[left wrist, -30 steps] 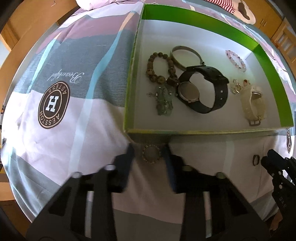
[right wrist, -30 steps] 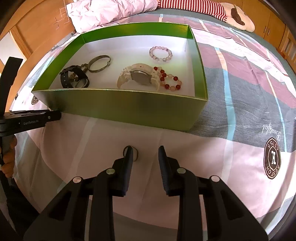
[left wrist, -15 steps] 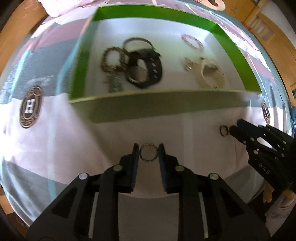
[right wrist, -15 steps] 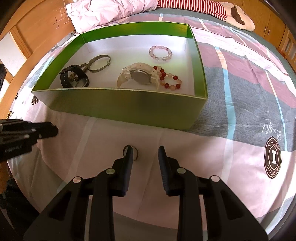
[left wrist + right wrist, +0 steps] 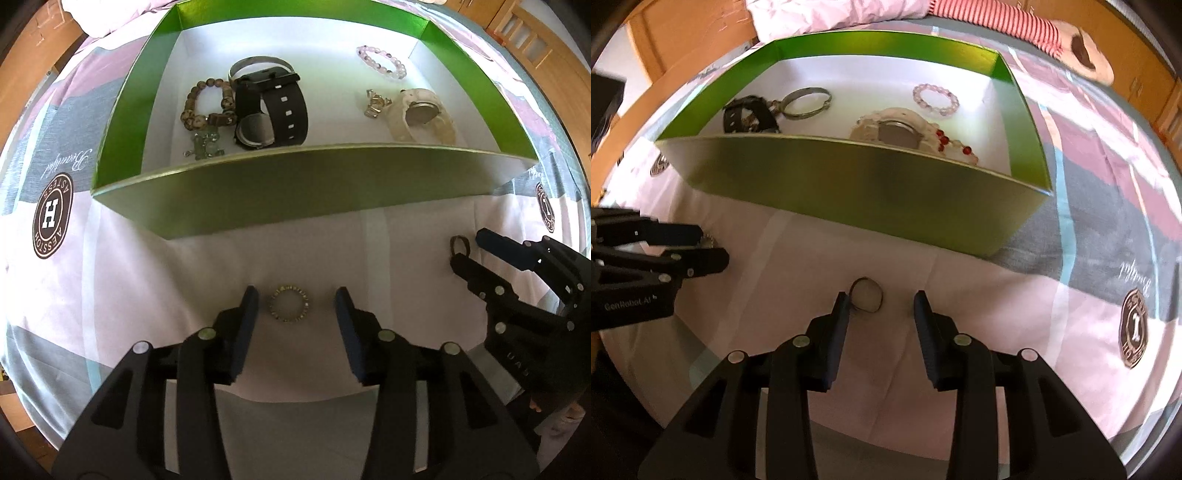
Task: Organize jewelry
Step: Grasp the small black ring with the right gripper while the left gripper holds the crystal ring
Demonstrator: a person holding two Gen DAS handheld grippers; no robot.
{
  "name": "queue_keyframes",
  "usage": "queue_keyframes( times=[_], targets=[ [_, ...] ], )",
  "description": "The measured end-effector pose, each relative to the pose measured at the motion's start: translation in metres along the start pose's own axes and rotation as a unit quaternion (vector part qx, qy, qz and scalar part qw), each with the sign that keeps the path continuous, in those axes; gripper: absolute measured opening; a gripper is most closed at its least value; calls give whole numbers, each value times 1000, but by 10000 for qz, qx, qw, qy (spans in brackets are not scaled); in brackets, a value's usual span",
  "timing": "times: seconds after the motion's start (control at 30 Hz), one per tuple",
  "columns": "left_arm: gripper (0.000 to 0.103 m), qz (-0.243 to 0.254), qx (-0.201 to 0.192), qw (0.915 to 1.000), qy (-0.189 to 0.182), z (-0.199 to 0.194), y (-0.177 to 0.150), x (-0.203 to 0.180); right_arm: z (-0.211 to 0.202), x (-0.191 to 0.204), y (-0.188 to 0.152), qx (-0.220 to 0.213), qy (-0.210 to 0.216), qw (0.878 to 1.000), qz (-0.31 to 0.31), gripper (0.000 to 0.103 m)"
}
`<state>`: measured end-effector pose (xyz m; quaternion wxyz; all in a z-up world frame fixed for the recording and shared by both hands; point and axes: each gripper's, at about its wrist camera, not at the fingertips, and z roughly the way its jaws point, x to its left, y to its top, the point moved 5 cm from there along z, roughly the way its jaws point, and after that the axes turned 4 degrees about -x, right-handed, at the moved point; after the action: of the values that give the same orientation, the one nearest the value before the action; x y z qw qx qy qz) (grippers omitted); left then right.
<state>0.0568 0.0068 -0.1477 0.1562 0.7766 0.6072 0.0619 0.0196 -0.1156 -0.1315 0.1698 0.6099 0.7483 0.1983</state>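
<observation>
Straddling the beaded ring (image 5: 290, 308) on the bed (image 5: 122, 288), my left gripper (image 5: 293, 308) has just widened its jaws, which touch nothing. My right gripper (image 5: 879, 308) also just opened; its plain ring (image 5: 866, 295) lies against the left jaw, off-centre, before the green box (image 5: 849, 184).

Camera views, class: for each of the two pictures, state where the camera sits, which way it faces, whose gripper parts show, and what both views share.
Left wrist: on the left gripper, facing steeply down at the beaded metal ring between its open jaws; right gripper at right.
Right wrist: on the right gripper, facing down at the thin dark ring; left gripper at left.
Shared: the green cardboard box, the patterned bedsheet, both rings.
</observation>
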Motion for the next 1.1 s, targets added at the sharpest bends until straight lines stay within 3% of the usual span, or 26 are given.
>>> queue_keyframes(
  times=[0.27,0.47,0.6,0.87,1.0,1.1],
  targets=[
    [47,35,-51,9999,82,3,1,1,-6,6,1,-165,230,9996,-89,37],
    [50,208,-137,9992,328,5,-1,-10,1,17,0,-241,44,9994,-252,36],
    [50,205,-148,9991,347,6,-1,-11,1,20,3,-301,157,9992,-209,24],
    [35,159,-223,9989,384,3,0,-13,2,25,5,-359,140,9988,-287,20],
    [22,123,-278,9985,462,-3,2,-9,1,24,4,-340,153,9990,-257,20],
    [21,102,-298,9984,471,-6,3,-6,1,24,4,-326,152,9990,-257,20]
  ],
)
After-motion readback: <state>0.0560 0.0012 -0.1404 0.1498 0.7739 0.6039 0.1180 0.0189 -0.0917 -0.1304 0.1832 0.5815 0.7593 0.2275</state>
